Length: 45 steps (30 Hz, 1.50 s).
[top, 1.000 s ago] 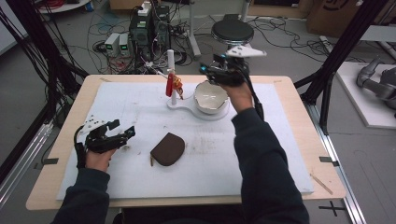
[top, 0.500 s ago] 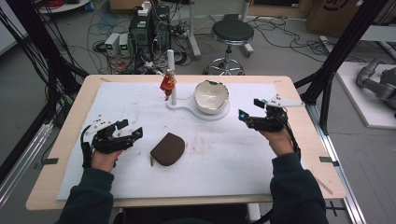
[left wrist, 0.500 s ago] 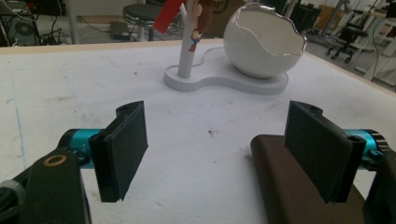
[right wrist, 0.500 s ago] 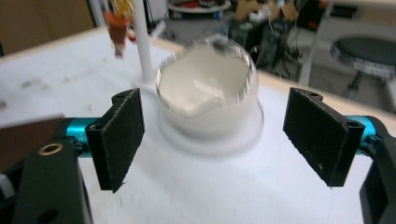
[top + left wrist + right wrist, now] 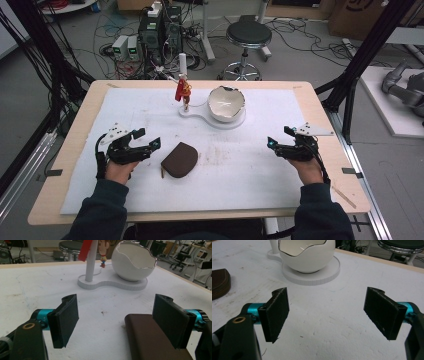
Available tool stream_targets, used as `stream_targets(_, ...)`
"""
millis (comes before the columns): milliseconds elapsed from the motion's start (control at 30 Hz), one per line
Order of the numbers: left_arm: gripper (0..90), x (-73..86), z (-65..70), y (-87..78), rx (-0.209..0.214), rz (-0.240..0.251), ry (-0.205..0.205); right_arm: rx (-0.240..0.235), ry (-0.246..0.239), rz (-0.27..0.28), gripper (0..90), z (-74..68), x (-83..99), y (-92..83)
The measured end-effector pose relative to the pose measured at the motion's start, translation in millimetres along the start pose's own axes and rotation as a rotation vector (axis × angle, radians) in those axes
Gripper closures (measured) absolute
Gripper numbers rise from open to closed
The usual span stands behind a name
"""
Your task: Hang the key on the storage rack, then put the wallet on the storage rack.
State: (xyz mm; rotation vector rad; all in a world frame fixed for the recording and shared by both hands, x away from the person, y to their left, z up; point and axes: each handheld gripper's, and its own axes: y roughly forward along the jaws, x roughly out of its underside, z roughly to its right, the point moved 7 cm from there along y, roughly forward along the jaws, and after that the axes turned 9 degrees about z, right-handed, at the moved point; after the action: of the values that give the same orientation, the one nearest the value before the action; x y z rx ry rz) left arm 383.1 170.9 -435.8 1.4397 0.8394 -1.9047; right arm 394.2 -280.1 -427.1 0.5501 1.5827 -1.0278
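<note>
Both hand-held grippers, left (image 5: pixel 148 141) and right (image 5: pixel 278 139), stand spread wide, empty, over the table (image 5: pixel 250 170).

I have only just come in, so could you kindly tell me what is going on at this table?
A person holds tongs in each hand over a white-covered table. The left tongs are open, close beside a brown pouch without gripping it. The right tongs are open with nothing between them, their jaws having just been opening. A white egg-shaped bowl sits on its stand behind.
</note>
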Motion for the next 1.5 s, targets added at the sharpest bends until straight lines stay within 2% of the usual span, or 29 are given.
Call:
stream_targets(133, 21.1, 0.5, -0.1, -1.2, -0.002, -0.006, 0.001, 0.022, 0.020, 0.006, 20.6, 4.1, -0.5, 2.7)
stream_targets(267, 21.1, 0.3, 0.8, -4.0, -0.003, 0.001, 0.008, 0.011, 0.020, -0.005, 20.7, 1.3, 1.0, 5.2)
stream_targets(300, 21.1, 0.2, 0.3, -4.2, -0.007, 0.001, 0.005, 0.008, 0.008, -0.008, 20.7, -0.4, 1.1, 5.6)
stream_targets(400, 21.1, -0.6, 0.1, -1.9, -0.008, 0.007, -0.007, 0.009, 0.011, 0.005, 20.7, 0.2, -0.4, 2.6)
stream_targets(567, 21.1, 4.6, 2.9, 2.8, 0.023, -0.032, -0.016, 0.020, 0.027, 0.008, 20.7, 4.9, 1.4, 0.0)
stream_targets(667, 21.1, 9.1, 5.4, 4.2, 0.035, -0.072, -0.005, 0.014, 0.030, -0.003, 20.8, 3.7, 3.9, 1.2)
stream_targets(700, 21.1, 9.1, 5.4, 4.2, 0.035, -0.072, -0.005, 0.012, 0.028, 0.000, 20.9, 3.8, 3.3, 1.9)
stream_targets(767, 21.1, 15.2, 7.2, 6.2, 0.038, -0.121, -0.007, 0.008, 0.026, 0.001, 20.9, 3.9, 2.4, 3.8)
stream_targets(800, 21.1, 15.2, 7.2, 6.2, 0.038, -0.121, -0.007, 0.008, 0.026, 0.001, 20.9, 3.9, 2.4, 3.8)
stream_targets(833, 21.1, 22.1, 10.0, 7.4, 0.045, -0.180, -0.012, -0.002, 0.024, -0.002, 20.9, 3.5, 3.0, 5.7)
stream_targets(867, 21.1, 22.1, 10.0, 7.4, 0.045, -0.180, -0.012, -0.005, 0.029, -0.006, 20.9, 3.0, 3.4, 5.8)
stream_targets(900, 21.8, 27.4, 14.4, 8.1, 0.059, -0.211, -0.019, -0.009, 0.022, -0.005, 20.9, 2.8, 3.3, 6.3)
stream_targets(933, 23.2, 27.4, 14.4, 8.1, 0.059, -0.211, -0.019, -0.009, 0.022, -0.005, 20.9, 2.8, 3.3, 6.3)
stream_targets(967, 24.2, 33.9, 17.9, 10.0, 0.074, -0.249, -0.026, -0.014, 0.025, -0.007, 20.9, 1.9, 3.4, 6.8)
stream_targets(1000, 24.3, 33.9, 17.9, 10.0, 0.074, -0.249, -0.026, -0.017, 0.020, -0.005, 20.9, 1.7, 3.4, 7.3)
stream_targets(1100, 26.0, 42.5, 19.0, 13.2, 0.085, -0.308, -0.031, -0.030, 0.022, -0.012, 21.1, 0.1, 4.2, 7.8)
stream_targets(1133, 26.0, 42.5, 19.0, 13.2, 0.085, -0.308, -0.031, -0.030, 0.022, -0.012, 21.1, 0.1, 4.2, 7.8)
stream_targets(1167, 26.0, 46.4, 19.2, 13.9, 0.096, -0.337, -0.044, -0.032, 0.025, -0.010, 21.1, 0.7, 4.2, 8.1)
stream_targets(1200, 26.2, 46.4, 19.2, 13.9, 0.096, -0.337, -0.044, -0.034, 0.027, -0.010, 21.2, 0.7, 4.3, 8.2)
stream_targets(1267, 26.3, 52.3, 20.3, 15.6, 0.112, -0.376, -0.065, -0.041, 0.028, -0.010, 21.2, 0.6, 4.5, 8.7)
stream_targets(1367, 26.8, 52.5, 19.8, 15.8, 0.117, -0.380, -0.075, -0.049, 0.024, -0.006, 21.2, -1.2, 3.8, 9.1)
stream_targets(1500, 28.6, 55.3, 19.3, 16.2, 0.141, -0.398, -0.137, -0.055, 0.021, -0.012, 21.3, -3.0, 4.4, 9.6)
